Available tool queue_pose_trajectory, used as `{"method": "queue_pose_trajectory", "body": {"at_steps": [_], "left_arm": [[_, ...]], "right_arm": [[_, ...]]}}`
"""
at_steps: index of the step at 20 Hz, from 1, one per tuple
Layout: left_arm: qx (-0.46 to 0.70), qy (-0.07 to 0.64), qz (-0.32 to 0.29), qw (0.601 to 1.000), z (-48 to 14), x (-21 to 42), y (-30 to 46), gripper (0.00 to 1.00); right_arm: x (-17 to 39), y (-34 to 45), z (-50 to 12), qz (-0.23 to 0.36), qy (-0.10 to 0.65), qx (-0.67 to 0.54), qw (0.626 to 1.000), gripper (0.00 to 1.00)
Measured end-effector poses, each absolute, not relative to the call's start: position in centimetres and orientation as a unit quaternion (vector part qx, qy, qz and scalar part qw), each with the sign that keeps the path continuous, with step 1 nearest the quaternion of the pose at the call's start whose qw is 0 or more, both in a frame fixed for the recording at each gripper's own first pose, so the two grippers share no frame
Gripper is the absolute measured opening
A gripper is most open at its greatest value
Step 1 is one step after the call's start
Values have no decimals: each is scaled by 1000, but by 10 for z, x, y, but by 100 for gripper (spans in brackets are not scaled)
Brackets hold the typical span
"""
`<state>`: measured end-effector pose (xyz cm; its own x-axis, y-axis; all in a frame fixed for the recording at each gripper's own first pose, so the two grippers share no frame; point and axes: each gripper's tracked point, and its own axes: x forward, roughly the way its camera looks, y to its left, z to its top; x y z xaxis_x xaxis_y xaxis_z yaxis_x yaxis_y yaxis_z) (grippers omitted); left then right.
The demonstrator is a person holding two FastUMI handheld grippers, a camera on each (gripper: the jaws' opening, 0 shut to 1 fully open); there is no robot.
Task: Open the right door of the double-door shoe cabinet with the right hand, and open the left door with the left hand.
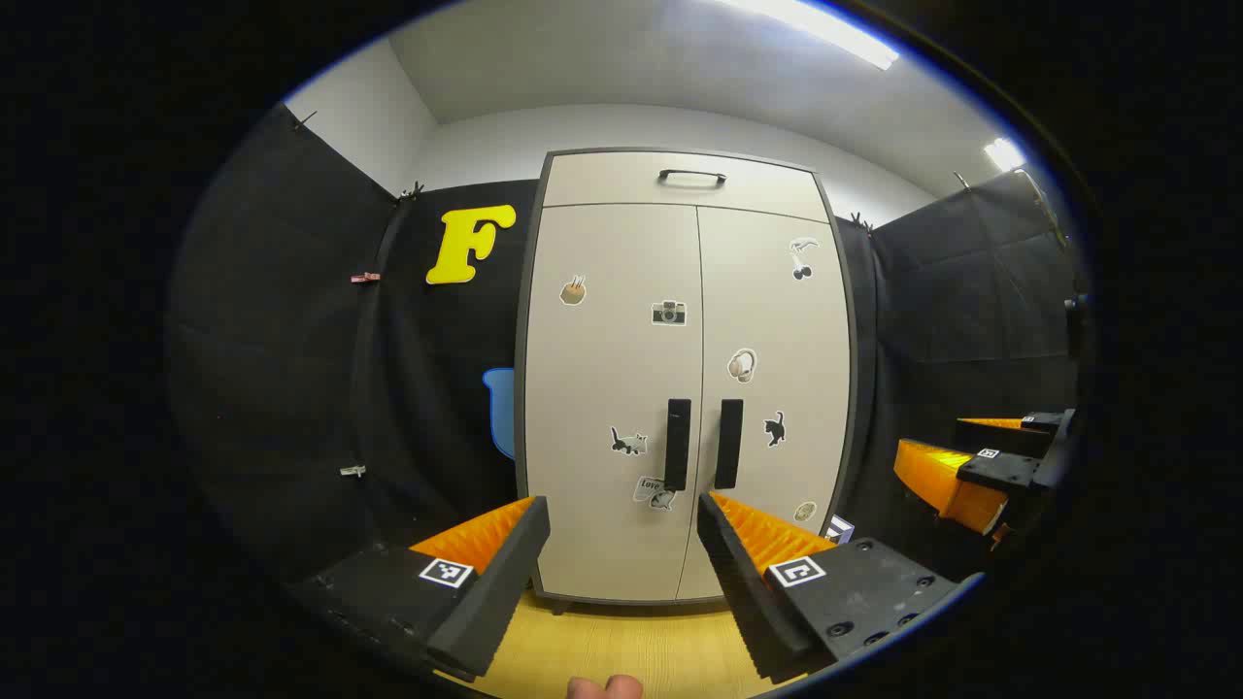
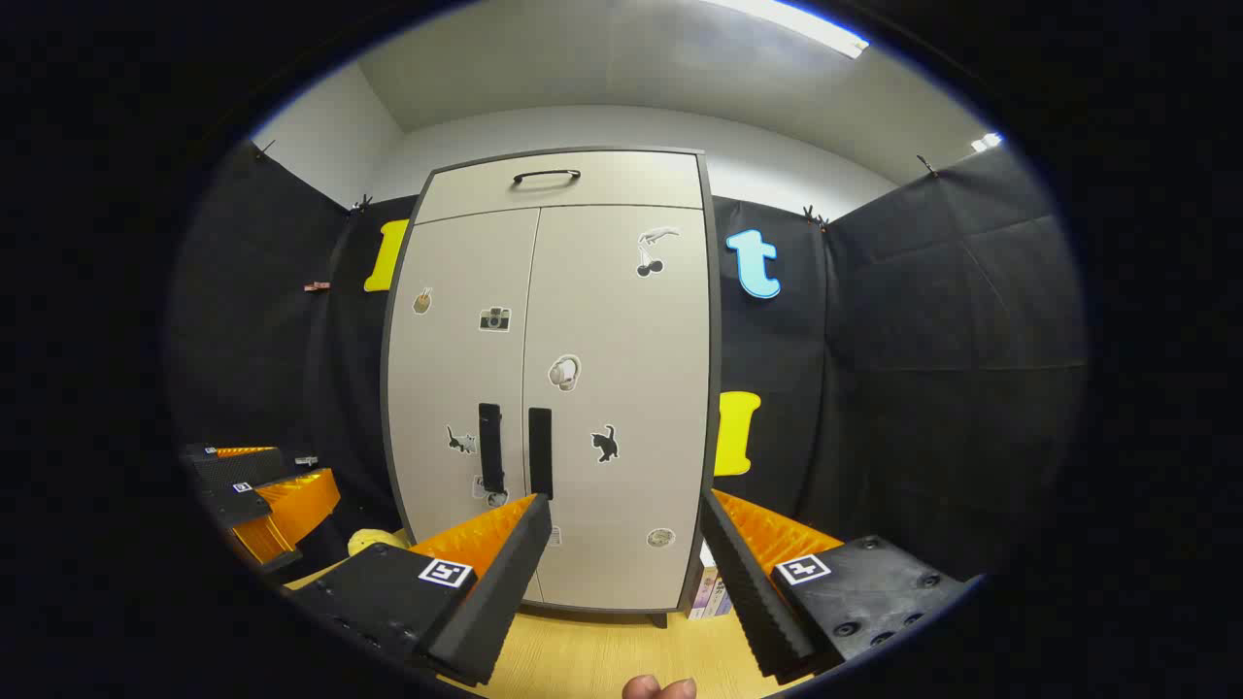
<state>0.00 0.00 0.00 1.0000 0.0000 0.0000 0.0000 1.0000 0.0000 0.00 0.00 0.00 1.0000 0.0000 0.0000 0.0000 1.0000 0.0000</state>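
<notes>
We judge the task as not started yet: both doors of the shoe cabinet [image 1: 680,369] are closed and flush, and no gripper touches a handle.

Going left to right in the left gripper view: the left door [image 1: 607,388] stands ahead of the left gripper [image 1: 621,529], w/ its handle [image 1: 678,444] just above the gap between the fingers, a bit toward the right finger. The left gripper is spread wide and holds nothing. The right door [image 1: 777,388] w/ its own handle [image 1: 728,443] is ahead and slightly right. Further right, near the edge, we see the right gripper [image 1: 971,466], well apart from the cabinet.

In the right gripper view, the right gripper is also spread wide and empty; both handles sit ahead, just above its left finger, so it must shift left to line up w/ the right handle.

Left to do: approach, close on each handle, pull both doors, i.e. everything.

Containers: the cabinet is shut, so we cannot tell what is inside. The top drawer [image 1: 685,184] is closed too. Some small boxes [image 2: 709,590] stand on the floor [image 2: 602,660] beside the cabinet's right foot; contents cannot be told.
</notes>
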Motion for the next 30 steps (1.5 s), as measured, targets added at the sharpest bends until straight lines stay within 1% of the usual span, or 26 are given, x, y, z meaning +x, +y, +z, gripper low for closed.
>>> {"method": "queue_pose_trajectory", "body": {"at_steps": [8,15,19,25,30], "left_arm": [[2,-1,2,1000,-2,3,3,95],[1,0,4,1000,-4,5,8,95],[7,0,7,1000,-7,7,13,95],[10,7,10,1000,-18,12,24,95],[9,17,16,1000,-35,19,38,95]], "right_arm": [[3,-1,-2,-6,3,1,1000,97],[6,7,-5,0,7,0,1000,97],[19,18,-2,9,4,5,1000,97],[75,48,8,31,-16,21,999,97],[137,76,-7,34,-16,10,999,97]]}}
